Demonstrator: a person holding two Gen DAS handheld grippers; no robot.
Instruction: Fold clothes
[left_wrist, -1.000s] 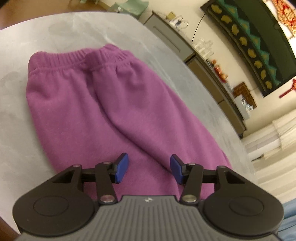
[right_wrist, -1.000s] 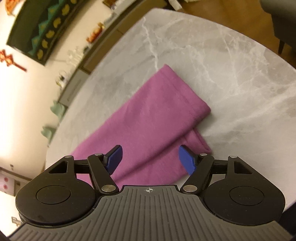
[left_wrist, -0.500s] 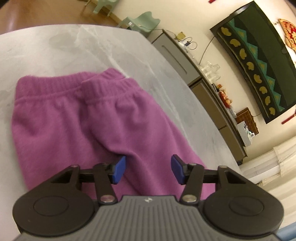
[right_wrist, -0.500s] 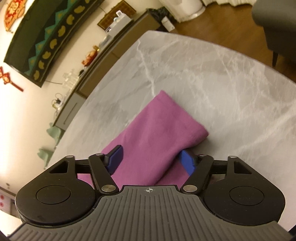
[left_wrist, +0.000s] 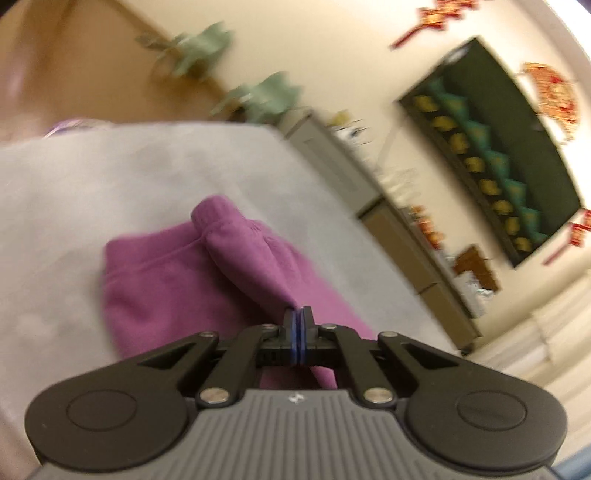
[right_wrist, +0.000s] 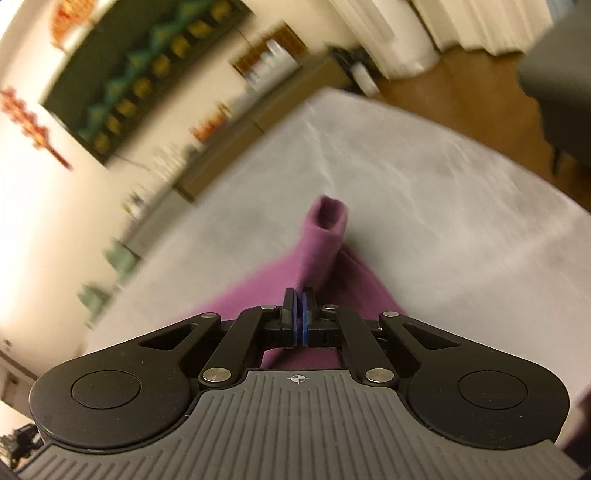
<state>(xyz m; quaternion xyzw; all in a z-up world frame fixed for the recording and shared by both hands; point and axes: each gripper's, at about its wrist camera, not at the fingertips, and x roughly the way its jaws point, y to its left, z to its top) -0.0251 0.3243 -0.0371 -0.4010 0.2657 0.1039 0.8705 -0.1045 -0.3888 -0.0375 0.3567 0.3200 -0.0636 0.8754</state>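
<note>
Purple fleece trousers (left_wrist: 177, 280) lie on the grey marble table (left_wrist: 74, 192). My left gripper (left_wrist: 298, 314) is shut on a pinched ridge of the trousers near the waistband end, and the cloth rises in a fold toward the jaws. My right gripper (right_wrist: 298, 295) is shut on the trousers (right_wrist: 325, 243) at the leg end; the cuff stands up as an open tube just beyond the jaws. Both views are blurred by motion.
A long low sideboard (left_wrist: 399, 236) with small items runs along the wall behind the table, under a dark wall panel (left_wrist: 495, 147). Green chairs (left_wrist: 266, 96) stand on the wooden floor. A dark grey seat (right_wrist: 561, 74) is at the far right.
Both grippers went from open over the flat trousers to shut on pinched cloth. The cloth now lifts off the table at both ends, and both cameras have tilted up.
</note>
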